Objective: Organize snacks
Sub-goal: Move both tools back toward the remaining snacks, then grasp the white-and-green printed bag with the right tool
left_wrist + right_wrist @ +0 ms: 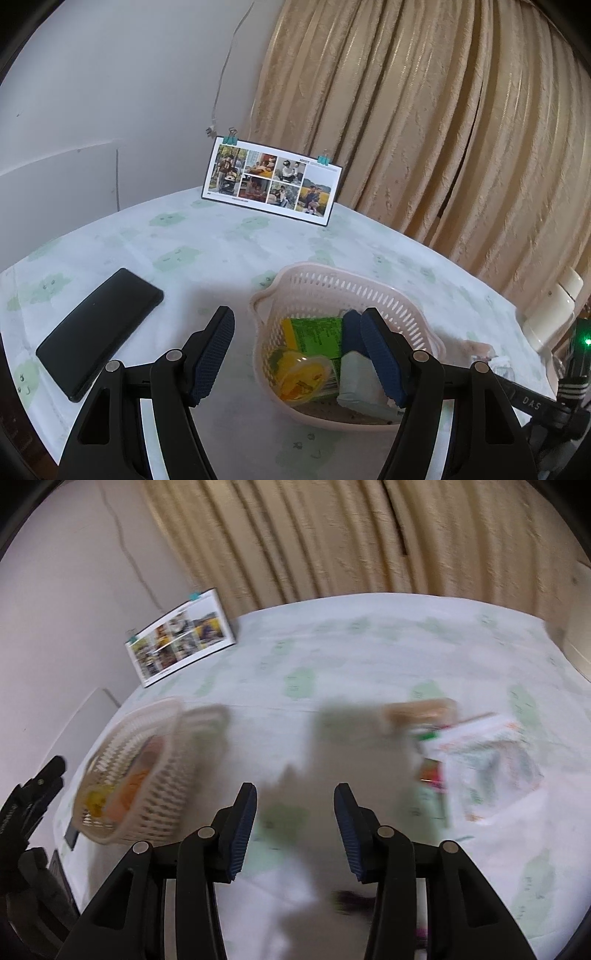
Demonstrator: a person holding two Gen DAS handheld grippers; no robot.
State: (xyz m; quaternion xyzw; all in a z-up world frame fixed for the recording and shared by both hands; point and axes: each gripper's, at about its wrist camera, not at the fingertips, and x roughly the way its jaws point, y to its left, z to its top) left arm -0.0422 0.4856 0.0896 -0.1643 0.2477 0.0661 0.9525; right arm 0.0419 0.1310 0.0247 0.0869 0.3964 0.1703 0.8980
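Snacks still loose on the tabletop (369,646) lie far and to the right of the right gripper (294,832), and that offset is what the coming move turns on. In the right wrist view its fingers (244,830) stand apart with nothing between them, pointed at bare cloth and shadow; the pile of packets (480,764) sits beyond the right fingertip, with a tan wrapped snack (417,710) at its far left corner. The view is smeared by motion, so which packet is which, and how each one's long axis runs, cannot be told with any confidence; the tan one seems to lie crosswise, left to right. The basket (133,771) is off to the left in that view, well apart from the pile. The left gripper (295,356) hovers at the basket (332,280) itself, fingers (212,354) spread wide and holding nothing, the right one over the basket's inside and the left one outside its rim. Inside lie a green packet (314,332), a yellow jelly cup (299,376) and a grey packet (356,384). A black phone (99,332) lies to the left and a photo card (271,181) stands at the far edge. The right hand is plainly nearer the loose pile, so a reach forward and rightward looks the likely call.
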